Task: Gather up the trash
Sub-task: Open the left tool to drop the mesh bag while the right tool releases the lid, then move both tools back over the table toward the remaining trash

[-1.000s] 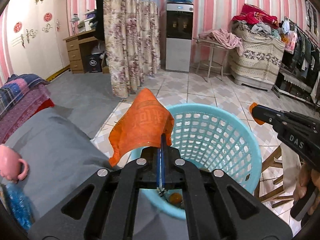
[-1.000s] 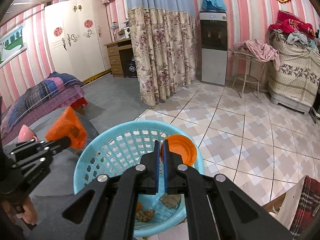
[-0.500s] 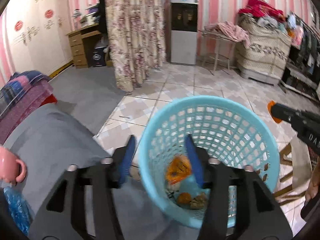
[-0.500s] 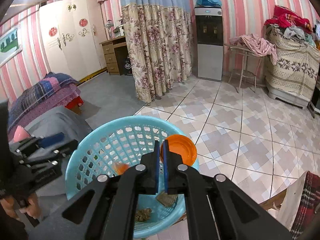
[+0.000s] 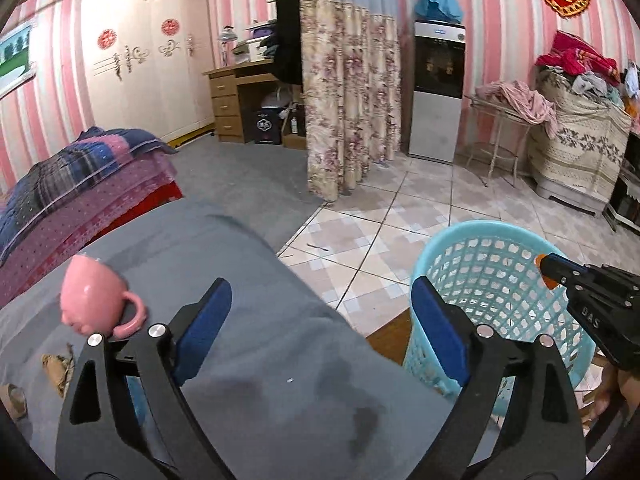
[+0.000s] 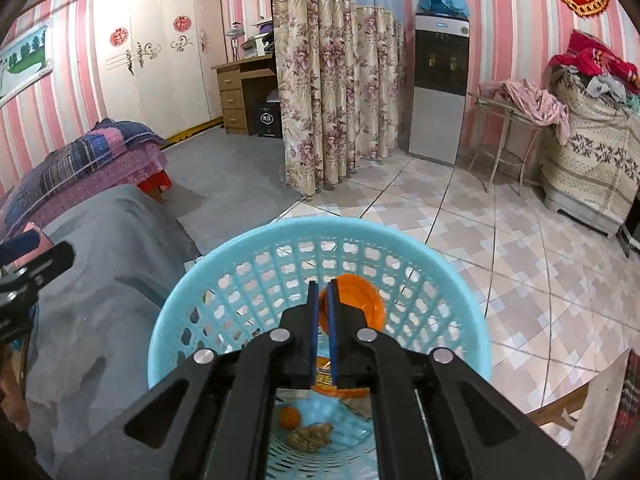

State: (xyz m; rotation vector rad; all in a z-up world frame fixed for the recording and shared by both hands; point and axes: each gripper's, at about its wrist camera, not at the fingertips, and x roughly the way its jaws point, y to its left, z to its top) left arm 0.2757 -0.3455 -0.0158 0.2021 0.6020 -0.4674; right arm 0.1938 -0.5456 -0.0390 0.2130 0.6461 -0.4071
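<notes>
Change since earlier: left gripper (image 5: 322,324) has swung away from the blue basket (image 5: 490,232) and now faces the grey-covered surface (image 5: 256,344); the orange wrapper it held a second ago is gone from its fingers, and an orange packet (image 6: 340,380) lies inside the basket.
Left fingers: spread wide apart, blue pads (image 5: 204,328) bare, nothing between them.
Right fingers: right gripper (image 6: 323,308) clamped together on an orange lid (image 6: 358,300), which sticks up past the tips on their right side.
Right gripper pose: angled downward over the basket mouth, tips inside the ring of the rim (image 6: 320,226).
Left gripper pose: roughly level, low over the grey cover, its right finger overlapping the basket's near wall in the left wrist view.
Basket contents: a small orange ball (image 6: 289,417) and a crumpled brown scrap (image 6: 310,436) on the bottom, the packet above them against the near side.
Basket edge: stands just beside the corner of the grey-covered surface, with the tiled floor (image 5: 380,240) open on its far side.
Trash left on the cover: brown crumpled pieces (image 5: 56,364) near the left edge, on the near side of the pink mug (image 5: 94,302).
Pink mug: upright on the cover, handle toward the left gripper's left finger.
Open room: bare grey cloth stretches between the left fingers and beyond them to the cover's far edge.
Right hand: only partly seen under the right gripper (image 5: 588,292) at the frame's right edge.
</notes>
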